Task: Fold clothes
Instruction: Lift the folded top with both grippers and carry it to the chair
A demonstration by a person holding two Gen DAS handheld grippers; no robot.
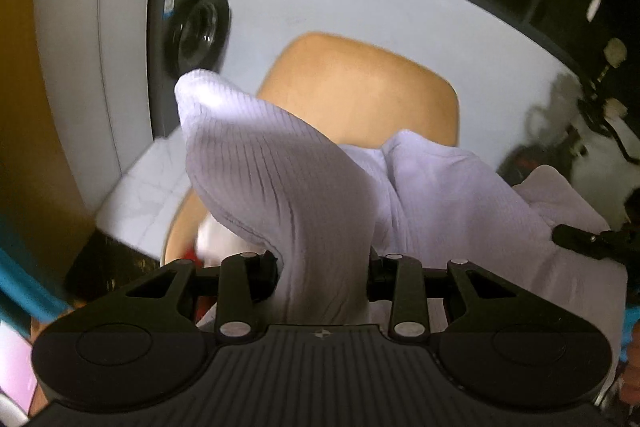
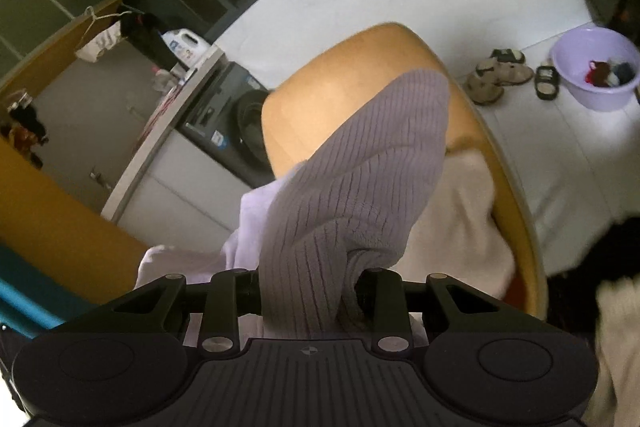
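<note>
A: What has the left gripper (image 1: 324,267) got?
B: Its jaws are pinched on a fold of the lilac ribbed knit garment (image 1: 288,179), which rises from lower centre of the left wrist view and flops toward the upper left.
A: And the right gripper (image 2: 308,287)?
B: Same cloth, clamped narrow. In the right wrist view the lilac ribbed knit garment (image 2: 360,179) stands up mid-frame over the tan round table (image 2: 344,83).
A: Anything beneath it?
B: A cream cloth (image 2: 464,227) lies on the table at centre right.
A: Around the edges?
B: A dark washing machine (image 1: 192,39) at upper left, left wrist view; a lilac basin (image 2: 596,71) and sandals (image 2: 500,73) on the floor at upper right, right wrist view.
</note>
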